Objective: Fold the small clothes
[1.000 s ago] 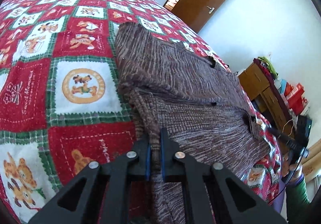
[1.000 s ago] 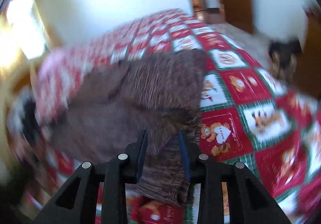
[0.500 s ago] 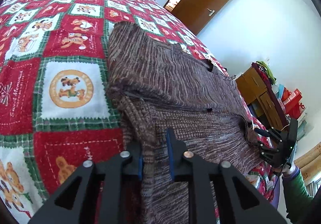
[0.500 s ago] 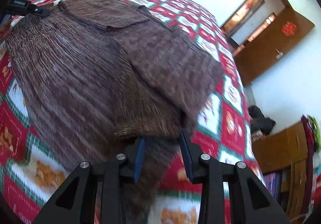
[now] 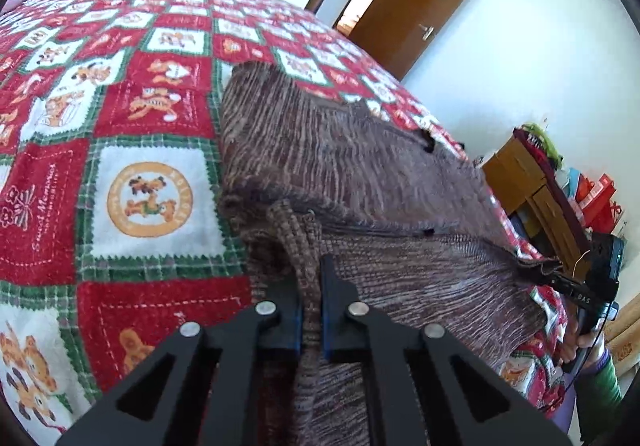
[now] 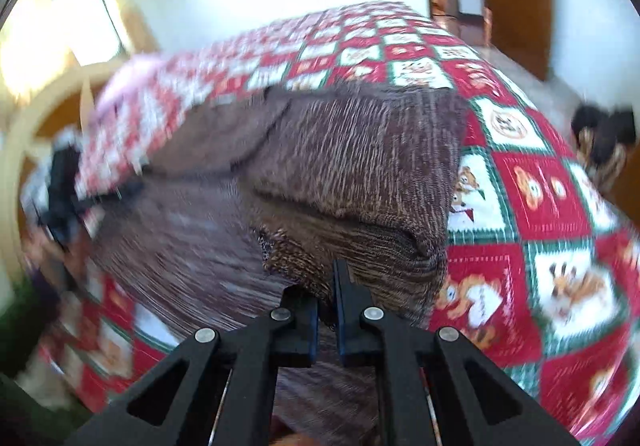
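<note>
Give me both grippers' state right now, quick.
Left gripper: shut on the near edge of the brown knitted sweater.
Right gripper: shut on the sweater's other near corner.

Brown marled knit sweater (image 5: 360, 166) on red/green/white check blanket (image 5: 120, 126).

My right gripper (image 6: 327, 302) has its jaws pinched tight on the near edge of the brown knit sweater (image 6: 340, 166), partly folded on the red patchwork bedspread (image 6: 532, 214); the picture is blurred.
</note>
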Motion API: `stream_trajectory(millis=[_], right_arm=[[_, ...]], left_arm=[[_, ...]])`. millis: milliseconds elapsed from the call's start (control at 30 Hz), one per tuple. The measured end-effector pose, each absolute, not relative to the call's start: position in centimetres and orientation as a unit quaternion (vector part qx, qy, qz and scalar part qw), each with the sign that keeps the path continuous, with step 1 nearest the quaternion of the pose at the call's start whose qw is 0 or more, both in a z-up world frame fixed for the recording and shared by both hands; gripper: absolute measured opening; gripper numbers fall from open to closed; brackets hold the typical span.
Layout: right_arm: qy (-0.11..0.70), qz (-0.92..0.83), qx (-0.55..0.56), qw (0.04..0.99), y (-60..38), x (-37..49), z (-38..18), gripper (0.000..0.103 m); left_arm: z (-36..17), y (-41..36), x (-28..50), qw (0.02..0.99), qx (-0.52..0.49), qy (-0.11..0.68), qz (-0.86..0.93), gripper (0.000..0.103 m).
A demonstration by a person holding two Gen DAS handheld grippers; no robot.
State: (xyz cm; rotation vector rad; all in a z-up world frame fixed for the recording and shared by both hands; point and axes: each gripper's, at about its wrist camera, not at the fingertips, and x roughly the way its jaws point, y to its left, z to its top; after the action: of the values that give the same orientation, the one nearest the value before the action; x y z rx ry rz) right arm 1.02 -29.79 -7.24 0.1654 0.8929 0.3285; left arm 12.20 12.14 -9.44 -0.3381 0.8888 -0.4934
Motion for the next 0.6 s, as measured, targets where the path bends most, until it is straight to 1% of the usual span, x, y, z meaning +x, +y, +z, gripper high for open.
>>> stream_trajectory(millis=[100, 400, 500, 600], right_arm=[[0.414, 0.15, 0.1, 0.892, -29.9, 0.4, -6.1, 0.006], [0.367, 0.118, 0.09, 0.918, -29.3, 1.7, -2.2, 0.006], [0.359, 0.104, 0.088, 0.923, -29.3, 2.6, -1.5, 0.006], [0.366, 0.097, 0.07, 0.923, -29.0, 3.4, -1.9, 0.006]], left_arm=[[-8.2, 12.7, 11.6, 0.866, -0.174, 0.406, -0.235, 0.006], [-4.5, 12.9, 12.4, 0.888, -0.163, 0.37, -0.218, 0.004], [-4.3, 13.0, 13.4, 0.888, -0.162, 0.374, -0.213, 0.004], [-4.9, 12.7, 14.0, 0.879, -0.149, 0.397, -0.22, 0.005]])
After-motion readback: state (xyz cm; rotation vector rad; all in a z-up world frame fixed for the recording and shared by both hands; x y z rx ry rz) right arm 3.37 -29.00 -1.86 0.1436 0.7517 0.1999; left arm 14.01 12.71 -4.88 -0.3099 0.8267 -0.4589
